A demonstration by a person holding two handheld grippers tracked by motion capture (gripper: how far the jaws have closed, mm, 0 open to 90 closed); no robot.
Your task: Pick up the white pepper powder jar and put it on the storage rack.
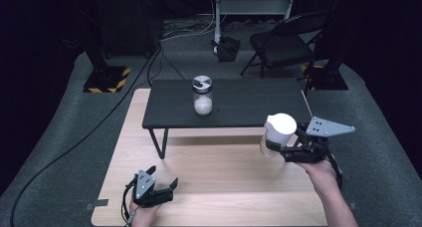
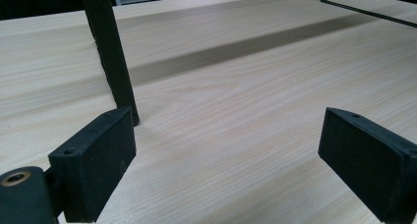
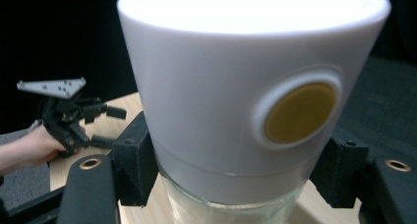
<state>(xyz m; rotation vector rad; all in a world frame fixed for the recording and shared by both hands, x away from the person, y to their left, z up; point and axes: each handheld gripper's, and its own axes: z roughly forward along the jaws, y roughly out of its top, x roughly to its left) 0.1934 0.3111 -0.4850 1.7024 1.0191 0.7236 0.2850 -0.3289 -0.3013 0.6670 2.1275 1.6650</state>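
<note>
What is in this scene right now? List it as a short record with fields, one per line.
held thing: jar with a white lid, glass body, clamped by the right gripper in the air beside the black table
other jar: jar with white contents, upright on the black table
left gripper: open, nothing between its jaws, low over the wooden board

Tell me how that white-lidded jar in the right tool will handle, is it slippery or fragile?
The jar looks like clear glass below its white lid, so probably fragile if dropped. The right tool grips it just under the lid, on smooth glass, so it may slip. The big lid likely makes it top-heavy and apt to tip.
</note>
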